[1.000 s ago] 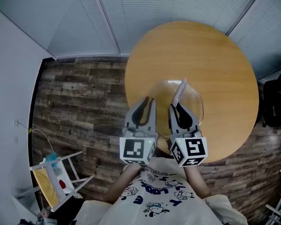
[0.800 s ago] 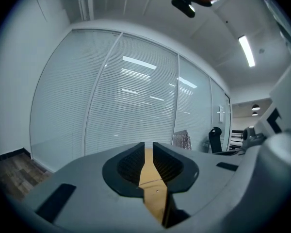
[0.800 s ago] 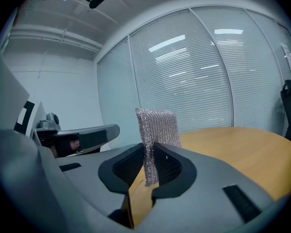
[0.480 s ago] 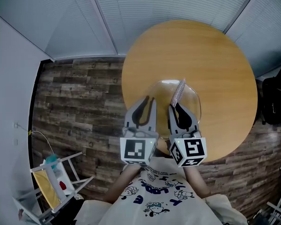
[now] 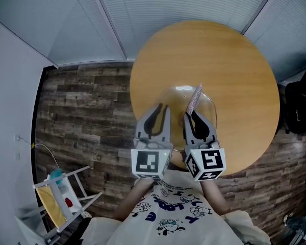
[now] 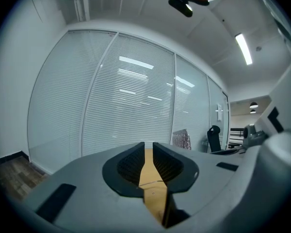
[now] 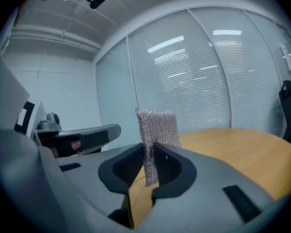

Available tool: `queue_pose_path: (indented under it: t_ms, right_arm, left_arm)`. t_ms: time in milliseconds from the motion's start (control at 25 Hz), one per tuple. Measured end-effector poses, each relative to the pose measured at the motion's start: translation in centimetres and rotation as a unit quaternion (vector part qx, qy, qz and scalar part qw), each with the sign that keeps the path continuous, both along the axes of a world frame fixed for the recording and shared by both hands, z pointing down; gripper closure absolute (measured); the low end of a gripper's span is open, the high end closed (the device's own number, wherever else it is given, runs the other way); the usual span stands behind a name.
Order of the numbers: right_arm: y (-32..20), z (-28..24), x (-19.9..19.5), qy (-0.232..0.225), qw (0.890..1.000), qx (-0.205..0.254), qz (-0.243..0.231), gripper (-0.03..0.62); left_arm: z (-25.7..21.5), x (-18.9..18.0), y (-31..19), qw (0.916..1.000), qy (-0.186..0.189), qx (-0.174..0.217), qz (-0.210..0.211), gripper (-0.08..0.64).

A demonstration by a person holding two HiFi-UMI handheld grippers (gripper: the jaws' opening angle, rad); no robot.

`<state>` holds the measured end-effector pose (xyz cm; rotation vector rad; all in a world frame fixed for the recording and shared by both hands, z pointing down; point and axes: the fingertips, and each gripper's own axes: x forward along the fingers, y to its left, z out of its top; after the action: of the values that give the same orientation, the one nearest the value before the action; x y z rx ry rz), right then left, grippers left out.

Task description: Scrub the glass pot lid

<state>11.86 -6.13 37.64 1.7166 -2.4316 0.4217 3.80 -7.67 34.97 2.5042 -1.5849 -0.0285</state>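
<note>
A clear glass pot lid point(image 5: 206, 111) lies on the round wooden table point(image 5: 219, 55), near its front edge. My left gripper point(image 5: 164, 107) reaches the lid's left rim, its jaws standing almost together. In the left gripper view, a thin glass edge crosses the narrow slit of that gripper point(image 6: 149, 149). My right gripper point(image 5: 189, 115) is over the lid's near part, shut on a silvery mesh scrubbing cloth point(image 5: 195, 98). The cloth point(image 7: 157, 127) stands upright out of the right gripper point(image 7: 149, 154).
A dark office chair point(image 5: 298, 106) stands right of the table. A small white rack point(image 5: 61, 193) with a yellow item sits on the plank floor at lower left. Glass walls with blinds point(image 5: 183, 4) run behind the table.
</note>
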Motion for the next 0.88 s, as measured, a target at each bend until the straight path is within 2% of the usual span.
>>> queue_pose_path:
  t_ms: [880]
  right_arm:
    - [0.15,-0.21,0.22,0.006,1.000,0.003,0.005,0.518]
  left_arm:
    - [0.07,0.04,0.20,1.0000,-0.006,-0.004,-0.002,0.500]
